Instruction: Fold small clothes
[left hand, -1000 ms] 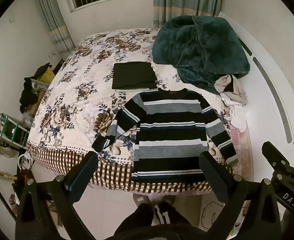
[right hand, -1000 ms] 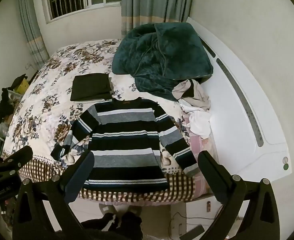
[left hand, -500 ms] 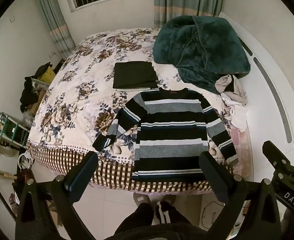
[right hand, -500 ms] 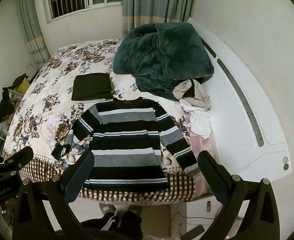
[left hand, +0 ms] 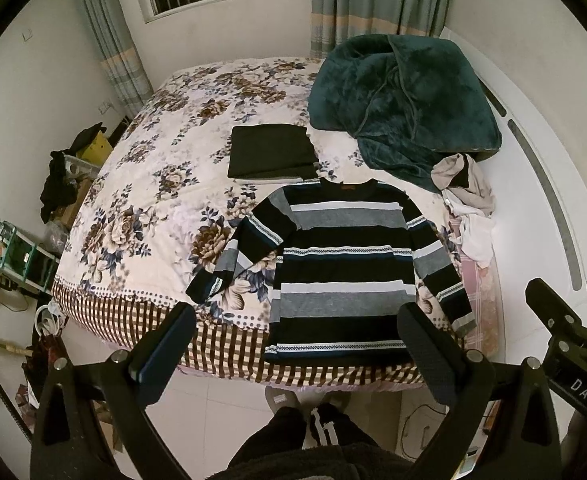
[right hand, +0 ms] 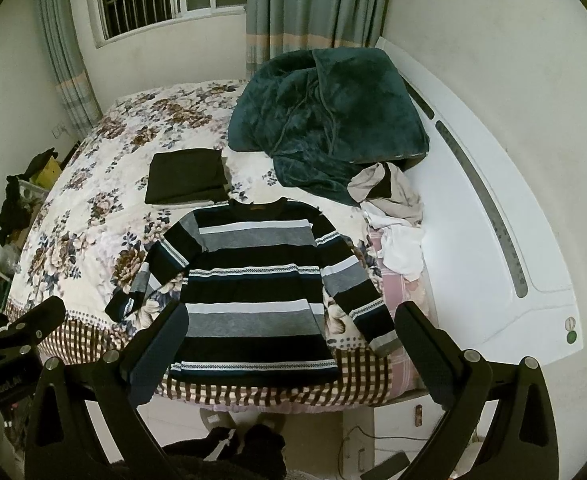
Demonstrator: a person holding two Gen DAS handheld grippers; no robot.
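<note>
A striped black, grey and white sweater lies flat and spread out on the floral bed, hem at the near edge, both sleeves angled outward. It also shows in the right wrist view. My left gripper is open and empty, held above the floor in front of the bed's near edge. My right gripper is open and empty, also in front of the sweater's hem. A folded dark garment lies behind the sweater's collar.
A teal blanket is heaped at the bed's far right. A pile of loose pale clothes lies right of the sweater. The white headboard runs along the right. Clutter and boxes stand left of the bed.
Both grippers have drifted very slightly; the view shifts a little. The sweater and other clothes have not moved.
</note>
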